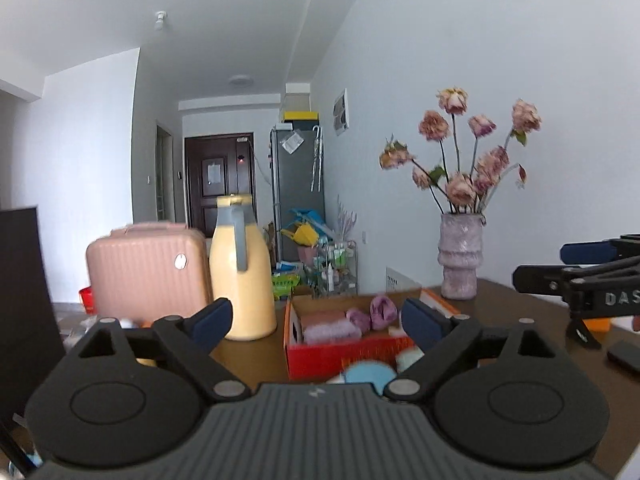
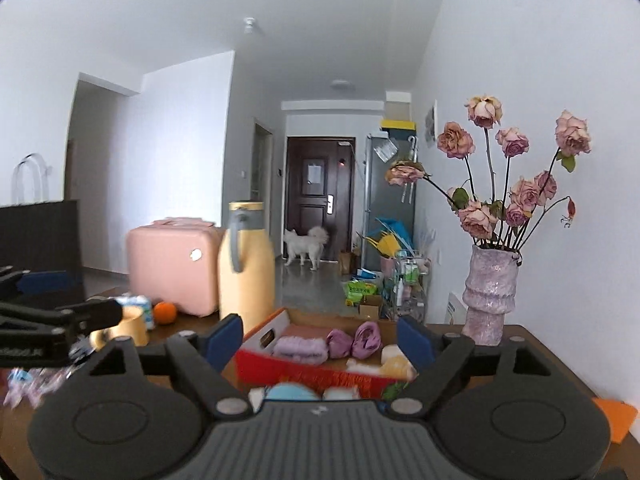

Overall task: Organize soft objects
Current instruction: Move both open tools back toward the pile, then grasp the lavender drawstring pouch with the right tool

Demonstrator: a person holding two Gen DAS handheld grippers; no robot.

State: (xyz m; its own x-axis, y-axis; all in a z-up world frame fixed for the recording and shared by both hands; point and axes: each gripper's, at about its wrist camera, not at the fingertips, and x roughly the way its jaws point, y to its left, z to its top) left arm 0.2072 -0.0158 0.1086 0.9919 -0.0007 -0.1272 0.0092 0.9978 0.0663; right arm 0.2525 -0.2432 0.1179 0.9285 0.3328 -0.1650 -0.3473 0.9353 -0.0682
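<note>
Ahead, yellow jug [image 1: 242, 268], vase [image 1: 460, 256] flank red box [image 2: 320, 372]; both tongs [image 1: 316, 320] [image 2: 320, 336] wide, empty

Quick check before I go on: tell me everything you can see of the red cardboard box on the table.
The red cardboard box is a shallow open-topped carton, red-orange outside, plain brown inside, with a slot cut in its left end wall. It sits flat on the brown table, between the yellow jug and the pink vase. Rolled pink and purple soft pieces lie inside it. Neither claw touches it.

White walls [image 2: 520, 60], white ceiling [image 2: 200, 20], dark wooden door [image 2: 320, 196] down the hallway, grey fridge [image 1: 298, 184], glossy grey floor [image 2: 308, 284], brown worktop [image 2: 532, 364], daylight
</note>
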